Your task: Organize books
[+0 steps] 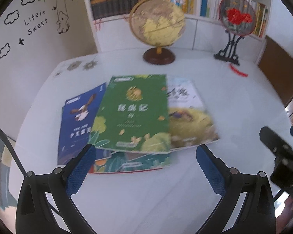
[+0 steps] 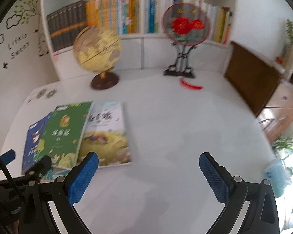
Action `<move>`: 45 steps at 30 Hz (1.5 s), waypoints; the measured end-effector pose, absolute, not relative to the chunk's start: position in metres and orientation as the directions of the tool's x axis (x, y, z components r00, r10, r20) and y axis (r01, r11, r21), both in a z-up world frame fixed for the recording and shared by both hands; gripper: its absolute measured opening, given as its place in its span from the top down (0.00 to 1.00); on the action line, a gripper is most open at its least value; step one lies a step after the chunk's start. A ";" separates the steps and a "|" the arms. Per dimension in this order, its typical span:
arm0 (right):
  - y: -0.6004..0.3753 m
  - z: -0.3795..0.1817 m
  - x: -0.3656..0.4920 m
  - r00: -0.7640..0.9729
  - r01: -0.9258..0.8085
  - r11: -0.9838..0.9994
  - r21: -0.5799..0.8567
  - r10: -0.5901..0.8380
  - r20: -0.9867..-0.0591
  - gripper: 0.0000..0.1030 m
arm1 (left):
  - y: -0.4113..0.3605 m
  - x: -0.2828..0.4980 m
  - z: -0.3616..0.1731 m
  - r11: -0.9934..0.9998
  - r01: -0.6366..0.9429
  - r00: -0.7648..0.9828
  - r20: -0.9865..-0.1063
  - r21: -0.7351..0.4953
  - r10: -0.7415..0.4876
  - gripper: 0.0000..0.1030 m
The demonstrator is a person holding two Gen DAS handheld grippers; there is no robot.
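Observation:
Several thin books lie in a loose overlapping pile on the white table [image 1: 127,198]. A green book [image 1: 132,111] is on top, over a blue book [image 1: 76,124] on the left and a yellow-and-white book [image 1: 187,120] on the right. Another book [image 1: 134,161] peeks out underneath at the front. My left gripper [image 1: 146,156] is open and empty, just in front of the pile. My right gripper [image 2: 148,165] is open and empty over bare table, right of the yellow-and-white book [image 2: 105,134]. The green book [image 2: 64,134] and blue book [image 2: 32,144] lie to its left.
A globe [image 1: 158,25] and a round red-flower fan on a black stand [image 1: 234,17] stand at the back of the table. A white bookshelf [image 2: 142,39] full of upright books rises behind them. A brown panel [image 2: 250,78] is on the right.

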State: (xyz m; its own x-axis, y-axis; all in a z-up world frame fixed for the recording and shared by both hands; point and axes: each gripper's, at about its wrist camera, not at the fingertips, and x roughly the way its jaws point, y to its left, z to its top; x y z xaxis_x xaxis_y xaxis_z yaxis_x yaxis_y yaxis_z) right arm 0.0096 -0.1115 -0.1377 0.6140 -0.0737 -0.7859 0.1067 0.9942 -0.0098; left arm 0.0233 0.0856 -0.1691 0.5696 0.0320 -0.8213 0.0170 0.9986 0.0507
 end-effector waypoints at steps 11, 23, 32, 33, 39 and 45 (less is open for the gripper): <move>-0.052 -0.194 0.040 0.552 -0.056 0.997 0.046 0.070 -0.831 0.00 | 0.156 0.042 -0.203 0.999 -0.008 0.552 -0.833 0.048 0.044 0.01; -0.006 -0.221 0.085 0.481 -0.117 0.983 0.144 0.183 -0.857 0.00 | 0.209 0.099 -0.231 0.998 0.008 0.518 -0.854 -0.055 -0.052 0.01; 0.007 -0.247 0.101 0.453 -0.098 0.981 0.170 0.196 -0.870 0.05 | 0.228 0.128 -0.257 0.983 -0.021 0.460 -0.875 -0.183 -0.153 0.01; 0.008 -0.248 0.103 0.451 -0.099 0.981 0.170 0.196 -0.871 0.05 | 0.229 0.129 -0.260 0.982 -0.025 0.454 -0.877 -0.187 -0.155 0.01; 0.019 -0.251 0.109 0.449 -0.114 0.981 0.159 0.194 -0.872 0.05 | 0.230 0.133 -0.276 0.975 -0.030 0.402 -0.896 -0.221 -0.191 0.01; 0.022 -0.254 0.112 0.441 -0.117 0.981 0.153 0.189 -0.878 0.05 | 0.228 0.132 -0.277 0.976 -0.038 0.407 -0.896 -0.214 -0.181 0.00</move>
State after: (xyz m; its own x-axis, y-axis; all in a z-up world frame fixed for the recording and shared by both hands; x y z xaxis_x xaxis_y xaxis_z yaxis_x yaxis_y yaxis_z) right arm 0.1119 0.0222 -0.2536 0.4406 0.1890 -0.8776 -0.1171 0.9813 0.1526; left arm 0.1325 0.2278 -0.2774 0.4067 -0.1805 -0.8955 -0.0380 0.9761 -0.2140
